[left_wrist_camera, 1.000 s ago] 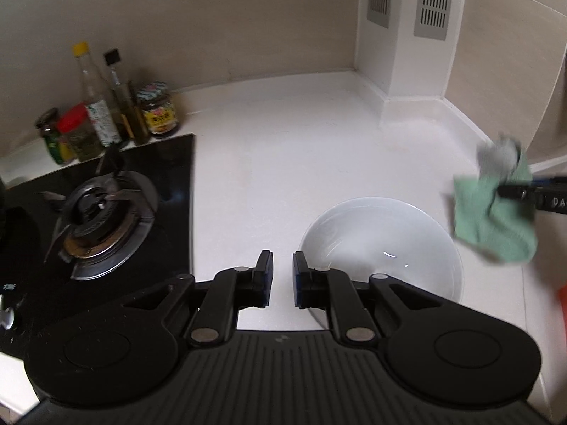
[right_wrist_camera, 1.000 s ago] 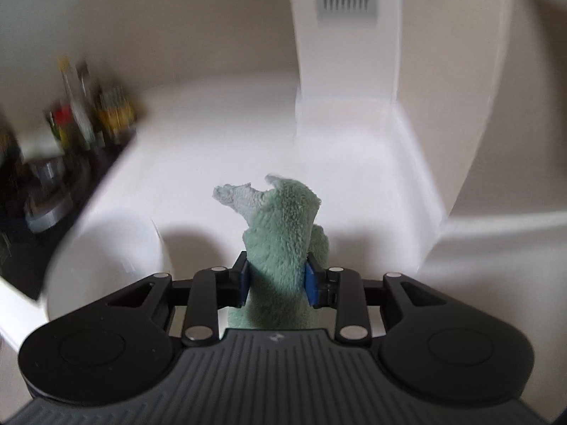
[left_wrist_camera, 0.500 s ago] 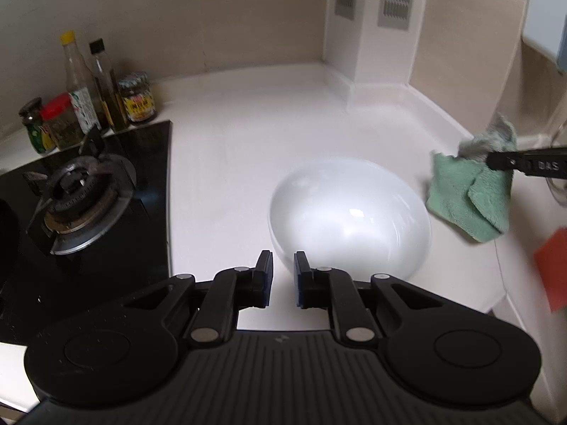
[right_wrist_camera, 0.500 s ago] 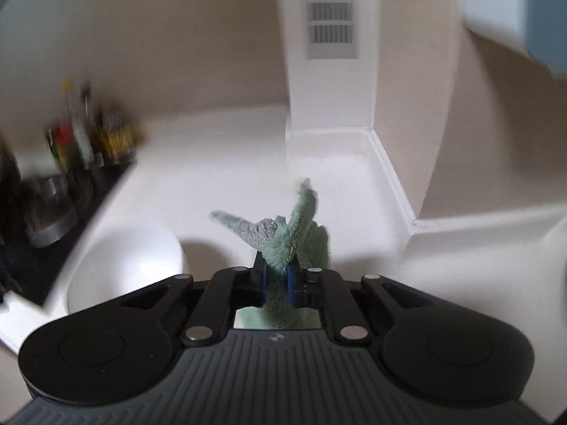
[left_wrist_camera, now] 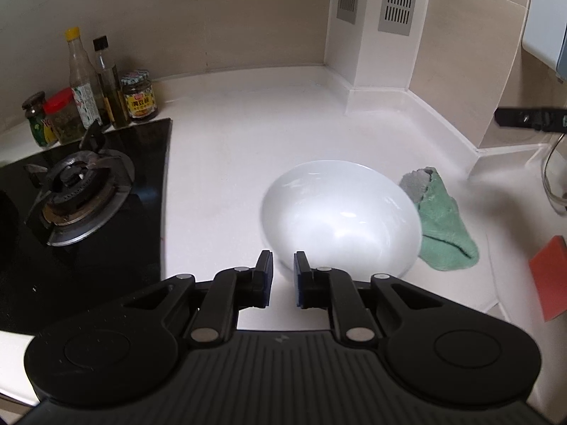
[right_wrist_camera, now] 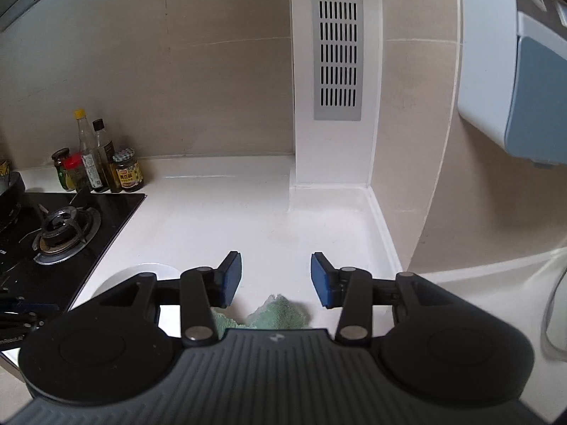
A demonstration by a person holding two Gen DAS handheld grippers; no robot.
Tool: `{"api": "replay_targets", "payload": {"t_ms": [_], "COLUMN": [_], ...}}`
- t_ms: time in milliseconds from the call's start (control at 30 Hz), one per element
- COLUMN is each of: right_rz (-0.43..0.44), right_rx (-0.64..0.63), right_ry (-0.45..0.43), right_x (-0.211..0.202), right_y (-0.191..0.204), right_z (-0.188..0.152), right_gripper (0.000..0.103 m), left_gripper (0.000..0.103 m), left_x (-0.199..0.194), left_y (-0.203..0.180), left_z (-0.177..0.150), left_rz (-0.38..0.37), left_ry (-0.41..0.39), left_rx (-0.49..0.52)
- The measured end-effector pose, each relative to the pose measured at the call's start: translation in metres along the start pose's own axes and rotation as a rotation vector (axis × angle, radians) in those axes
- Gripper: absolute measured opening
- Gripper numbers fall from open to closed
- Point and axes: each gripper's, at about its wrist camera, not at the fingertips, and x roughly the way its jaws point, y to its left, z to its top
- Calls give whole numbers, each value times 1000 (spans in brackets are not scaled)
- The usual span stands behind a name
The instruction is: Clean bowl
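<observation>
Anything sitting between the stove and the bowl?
Nothing: only bare white counter lies between the stove and the bowl, as the left wrist view shows.

The white counter (left_wrist_camera: 248,134) has lots of bare room in the middle and back. The stove (left_wrist_camera: 71,191) blocks the left side, with bottles and jars (left_wrist_camera: 95,85) behind it. The bowl (left_wrist_camera: 340,219) and green cloth (left_wrist_camera: 443,226) sit touching near the front. A wall post (right_wrist_camera: 333,106) fills the corner.
</observation>
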Motion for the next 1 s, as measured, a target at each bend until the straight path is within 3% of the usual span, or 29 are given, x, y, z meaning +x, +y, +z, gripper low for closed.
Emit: {"api": "replay_targets", "payload": {"t_ms": [367, 767, 1000], "right_rz": [34, -5, -16], "right_rx": [12, 50, 48], "right_ry": [146, 138, 117], "right_x": [5, -16, -23], "right_y": [17, 17, 17], "right_z": [-73, -93, -95], "right_gripper": [38, 38, 38], "left_gripper": [15, 14, 14], "left_x": [-4, -9, -13], "left_y": [-41, -43, -41], "left_z": [-22, -29, -31], "left_rz": [37, -33, -25], "left_ry": [-36, -47, -52], "left_rx": [-1, -24, -30]}}
